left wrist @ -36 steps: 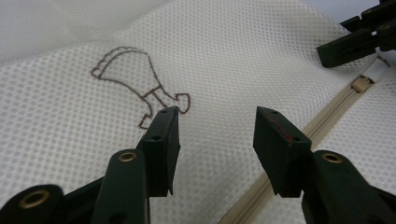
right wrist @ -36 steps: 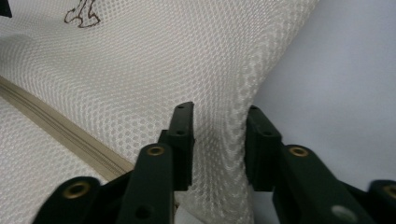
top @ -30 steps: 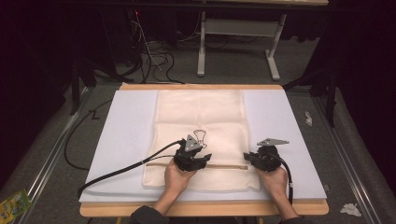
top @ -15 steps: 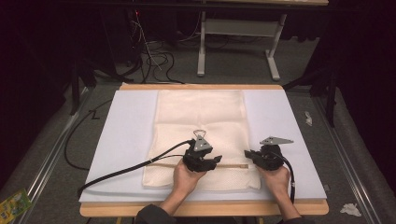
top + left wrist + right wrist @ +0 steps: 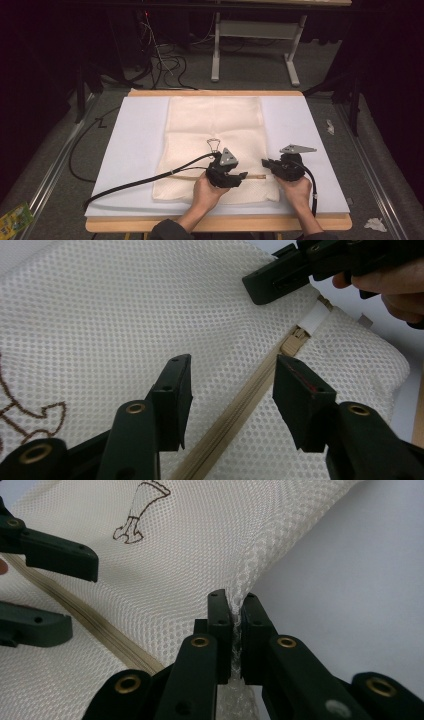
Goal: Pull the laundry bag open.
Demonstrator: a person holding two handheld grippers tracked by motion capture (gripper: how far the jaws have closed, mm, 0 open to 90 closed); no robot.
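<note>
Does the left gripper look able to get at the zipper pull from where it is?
Probably yes: the left gripper is open over the zipper, and the pull lies just ahead, uncovered.

Both forearms come in from the table's near edge, left gripper [image 5: 239, 176] low over the surface with jaws spread wide and nothing pinched, pointing across toward the right gripper [image 5: 266, 163], whose jaws are clamped tight, hands [image 5: 206, 192] wrapped around both gripper bodies.
</note>
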